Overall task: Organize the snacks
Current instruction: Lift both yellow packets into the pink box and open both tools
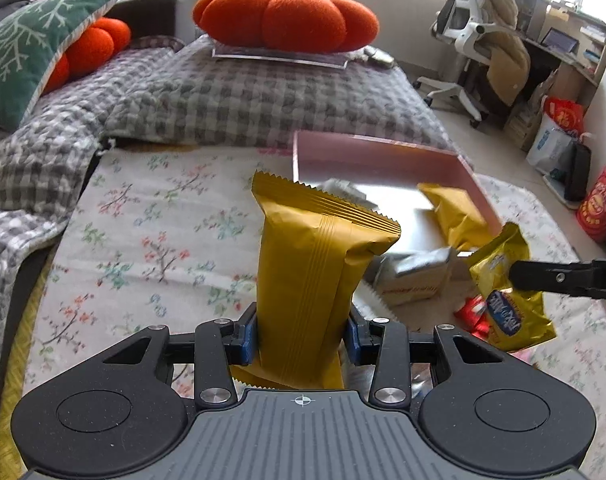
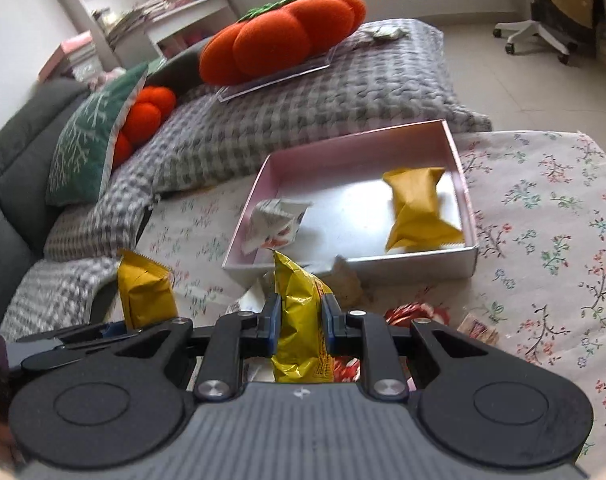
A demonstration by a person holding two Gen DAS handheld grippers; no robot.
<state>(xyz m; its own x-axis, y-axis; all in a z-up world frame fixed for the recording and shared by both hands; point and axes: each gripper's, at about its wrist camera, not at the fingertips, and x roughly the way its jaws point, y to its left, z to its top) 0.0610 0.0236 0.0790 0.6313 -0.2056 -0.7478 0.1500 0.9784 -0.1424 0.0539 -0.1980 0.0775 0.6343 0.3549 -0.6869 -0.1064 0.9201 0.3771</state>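
Observation:
My left gripper (image 1: 303,336) is shut on a tall matte yellow snack pack (image 1: 315,264) and holds it upright above the floral cloth; the pack also shows in the right wrist view (image 2: 143,292). My right gripper (image 2: 301,320) is shut on a shiny gold snack bag (image 2: 299,320), also seen in the left wrist view (image 1: 507,288), near the front edge of the pink box (image 2: 469,196). The box holds a yellow pack (image 2: 417,208) and a white sachet (image 2: 273,224).
Loose snacks lie on the floral cloth (image 2: 543,216) in front of the box: a white pack (image 1: 415,276) and red wrappers (image 2: 415,314). Behind are a grey checked blanket (image 2: 303,112), orange pumpkin cushions (image 2: 279,40), a green pillow (image 2: 87,152) and an office chair (image 1: 471,32).

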